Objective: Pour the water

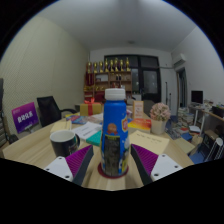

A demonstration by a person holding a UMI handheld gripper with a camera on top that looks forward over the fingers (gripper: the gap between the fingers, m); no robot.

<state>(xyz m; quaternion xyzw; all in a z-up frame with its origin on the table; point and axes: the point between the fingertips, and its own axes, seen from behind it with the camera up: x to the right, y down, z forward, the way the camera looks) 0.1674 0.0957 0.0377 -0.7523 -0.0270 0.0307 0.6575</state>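
A clear water bottle (115,135) with a blue cap and a printed label stands upright on a reddish round coaster (113,180) on the wooden table (40,150). It sits between the fingers of my gripper (114,166). The purple pads (80,161) flank it on both sides, and a thin strip of table shows at each side, so the gripper is open. A dark mug (64,141) with a pale rim stands on the table, left of the bottle and just beyond the left finger.
Boxes, papers and a white cup (157,127) clutter the table beyond the bottle. A black chair (48,108) and a purple sign (24,118) are at the left. A shelf of bottles (108,75) stands against the far wall.
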